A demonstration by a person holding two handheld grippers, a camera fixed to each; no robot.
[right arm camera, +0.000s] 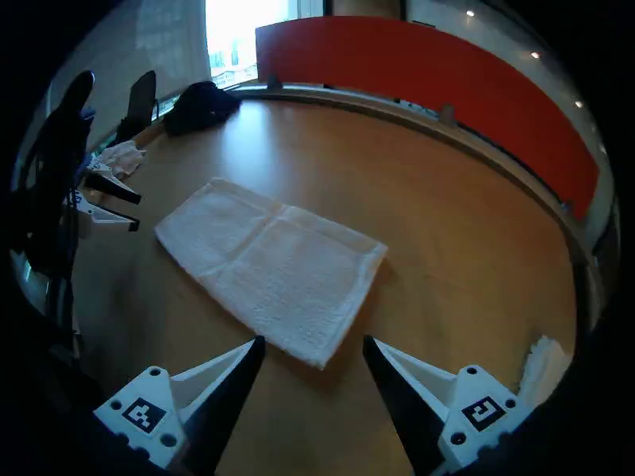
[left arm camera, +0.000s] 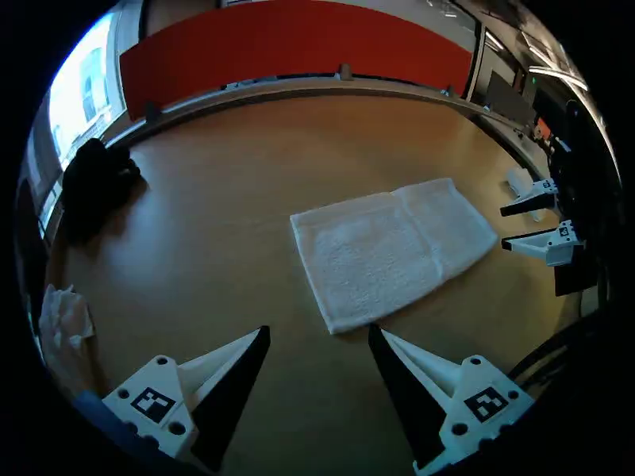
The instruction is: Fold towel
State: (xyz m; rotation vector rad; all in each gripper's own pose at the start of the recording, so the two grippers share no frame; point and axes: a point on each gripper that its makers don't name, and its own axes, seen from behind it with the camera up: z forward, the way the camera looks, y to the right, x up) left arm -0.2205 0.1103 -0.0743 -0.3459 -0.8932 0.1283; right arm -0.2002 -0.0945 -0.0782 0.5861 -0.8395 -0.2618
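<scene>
A white towel lies flat on the wooden table, a crease running across it. In the left gripper view my left gripper hangs open just short of the towel's near corner, nothing between its fingers. Farther right in that view, the right gripper is open beside the towel's far short edge. In the right gripper view the towel spreads ahead of my right gripper, which is open over the towel's near corner. The left gripper stands open at the towel's far end, left of it.
A black bundle sits at the table's far left; in the right gripper view that black bundle is by the window. A crumpled white cloth lies near the left edge. Another white cloth sits at the right edge. A red partition backs the table.
</scene>
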